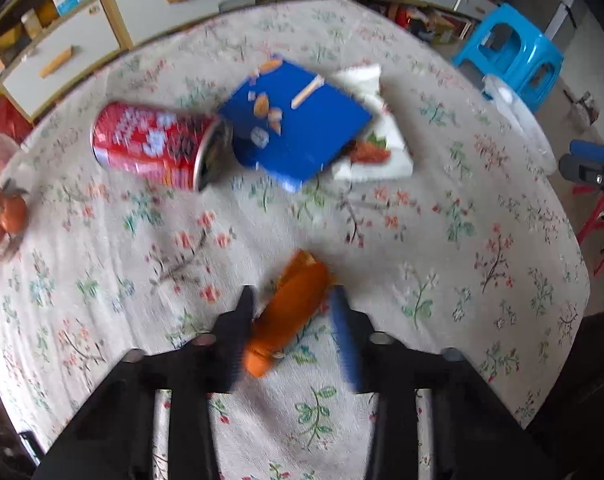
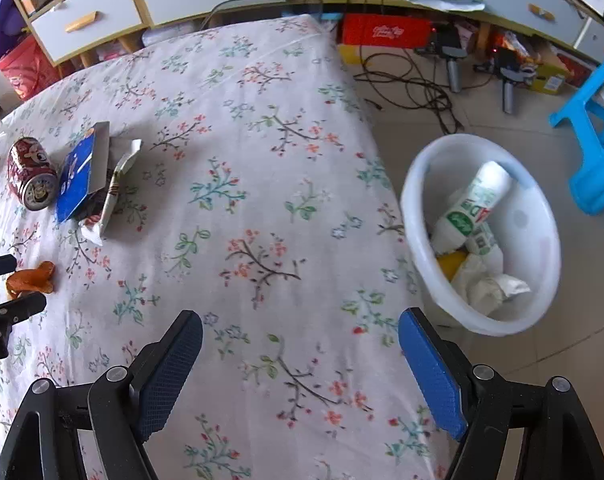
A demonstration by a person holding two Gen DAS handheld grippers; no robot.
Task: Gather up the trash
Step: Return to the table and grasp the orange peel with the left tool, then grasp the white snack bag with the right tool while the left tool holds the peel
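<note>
An orange peel (image 1: 289, 312) lies on the floral tablecloth between the fingers of my left gripper (image 1: 295, 300); the jaws stand close on both sides of it, not pressed tight. The peel also shows in the right wrist view (image 2: 31, 278), between the left gripper's fingertips (image 2: 21, 306). A red can (image 1: 157, 146) lies on its side beside a blue box (image 1: 297, 120) and a white wrapper (image 1: 376, 148). My right gripper (image 2: 299, 330) is open and empty above the table's near right part. A white bin (image 2: 482, 236) holding paper cups and wrappers stands on the floor right of the table.
A bowl of oranges (image 1: 1, 216) sits at the table's left edge. A blue stool (image 2: 594, 148) stands on the floor beyond the bin. Cabinets with drawers (image 2: 141, 0) line the back wall. Cables and tools (image 2: 450, 64) lie on the floor.
</note>
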